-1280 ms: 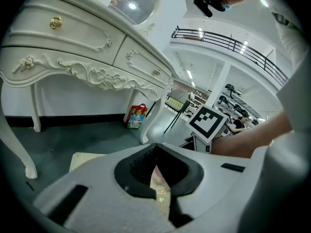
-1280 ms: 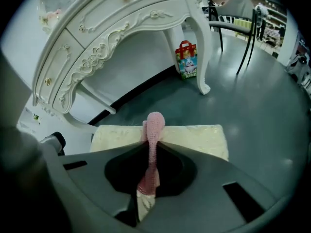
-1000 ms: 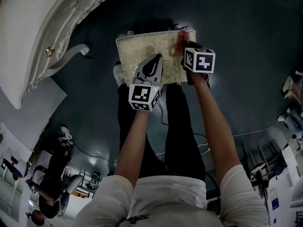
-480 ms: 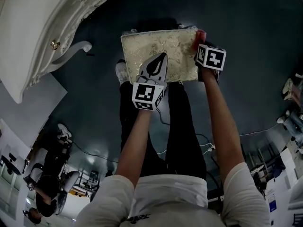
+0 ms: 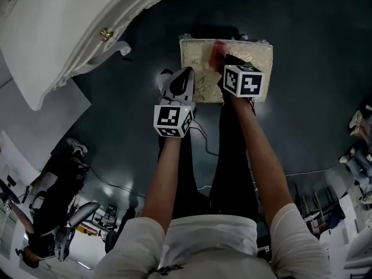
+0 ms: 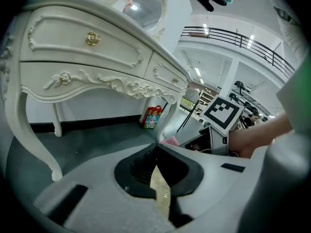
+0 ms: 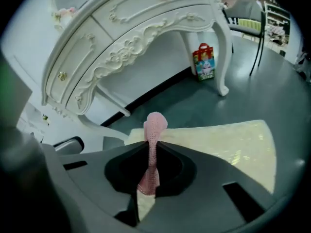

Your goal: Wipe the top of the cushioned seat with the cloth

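White carved desk (image 5: 52, 34) at 10 o'clock in head view. Cushioned seat (image 5: 258, 60) on dark floor (image 5: 314, 127), 12 to 1 o'clock. Left hand-held gripper (image 5: 186, 74) at seat's 9 o'clock edge, jaws pressed together. Right hand-held gripper (image 7: 151, 147) over seat top, pinching pink cloth (image 7: 154, 123); cloth sits toward seat's 10 o'clock part.

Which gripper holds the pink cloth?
The right gripper: the pink cloth is pinched between its shut jaws. The left gripper carries no cloth.
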